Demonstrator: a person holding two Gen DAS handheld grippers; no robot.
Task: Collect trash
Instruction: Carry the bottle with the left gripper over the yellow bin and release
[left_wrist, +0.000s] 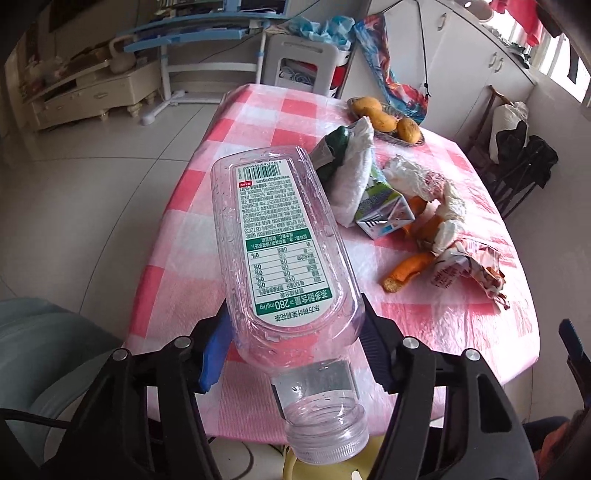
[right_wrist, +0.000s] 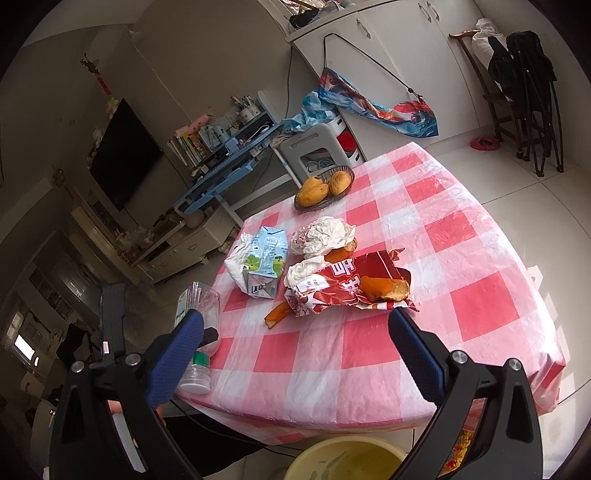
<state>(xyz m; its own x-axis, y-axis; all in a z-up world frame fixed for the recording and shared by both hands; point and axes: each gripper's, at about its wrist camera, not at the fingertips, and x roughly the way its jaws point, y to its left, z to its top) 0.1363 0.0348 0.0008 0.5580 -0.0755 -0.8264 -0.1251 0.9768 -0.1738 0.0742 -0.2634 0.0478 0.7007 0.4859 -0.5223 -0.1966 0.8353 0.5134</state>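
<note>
Left wrist view: my left gripper (left_wrist: 295, 332) is clamped on the clear, cap-less plastic bottle (left_wrist: 280, 236), blue pads pressing both sides near its shoulder, open neck toward the camera. The white-and-green label reads upside down: nutrition table, barcode, "280 mg/kg", Chinese text I can't make out. Bottle sits above the near edge of the pink-and-white checked tablecloth (left_wrist: 258, 110). Beyond it: a green-and-white drink carton (left_wrist: 384, 210), crumpled white tissues (left_wrist: 356, 162), orange peel strips (left_wrist: 406, 271), a torn red-and-white wrapper (left_wrist: 469, 269), a basket of mangoes (left_wrist: 388, 120).

Right wrist view: right gripper (right_wrist: 295, 350) has its jaws wide apart, nothing between them, hovering over the near table edge. I see the bottle (right_wrist: 197, 314) at left, off the table edge in the other gripper. The red wrapper (right_wrist: 351, 284) carries large white Chinese characters, unreadable, with a peel piece (right_wrist: 384, 288) on it. Yellow bucket rim (right_wrist: 347, 448) below.
</note>
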